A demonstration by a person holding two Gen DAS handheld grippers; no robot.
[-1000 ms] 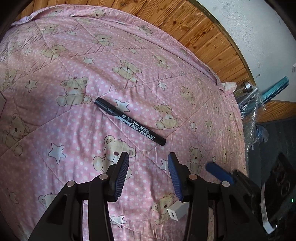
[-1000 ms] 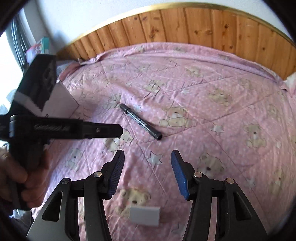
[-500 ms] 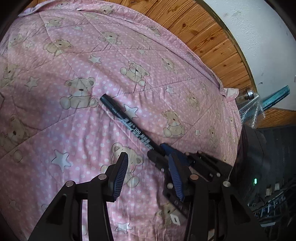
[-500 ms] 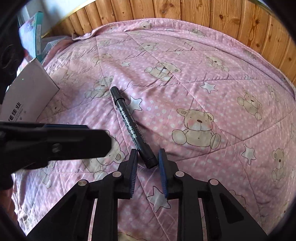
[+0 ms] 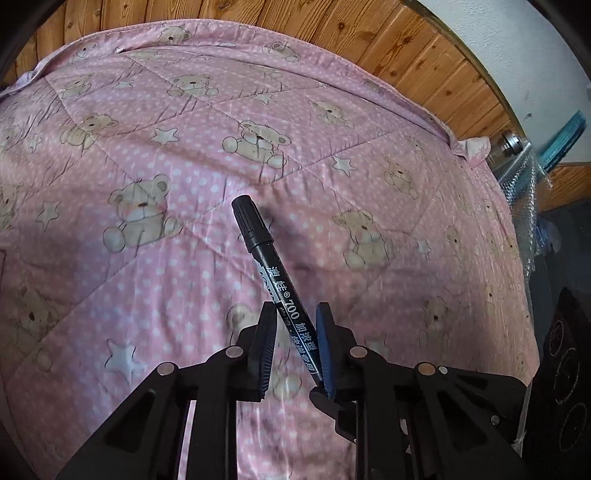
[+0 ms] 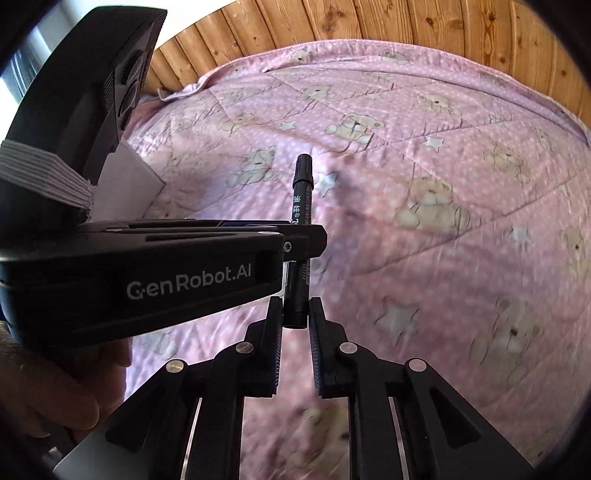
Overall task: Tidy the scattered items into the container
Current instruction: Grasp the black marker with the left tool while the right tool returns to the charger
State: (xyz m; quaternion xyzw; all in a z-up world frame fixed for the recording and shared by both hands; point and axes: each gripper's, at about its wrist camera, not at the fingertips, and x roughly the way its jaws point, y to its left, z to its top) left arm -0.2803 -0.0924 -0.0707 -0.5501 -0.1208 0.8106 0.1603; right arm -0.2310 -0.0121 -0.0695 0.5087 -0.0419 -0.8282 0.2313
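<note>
So the black marker [image 6: 301,236] is up off the bed right now, and both of my grippers are on it. My right gripper [image 6: 295,314] has its fingers [image 6: 275,325] clamped on the butt end of the barrel, with the capped end pointing away toward the wooden headboard [image 6: 369,22]. My left gripper [image 5: 293,332] comes in from the side, and its fingers [image 5: 267,332] are closed around the printed middle of the barrel. In the left wrist view the marker [image 5: 273,273] runs diagonally between the pads, touching both, cap tilted up and away.

Underneath is the pink teddy-bear quilt [image 5: 147,166], which covers the bed out to its far edge against the headboard. In the right wrist view a white box [image 6: 125,188] sits near the bed's left edge, partly hidden behind the left gripper's body, and the hand [image 6: 48,387] holding that gripper shows at lower left. Some bubble wrap [image 5: 524,192] is bunched just off the bed's right edge.
</note>
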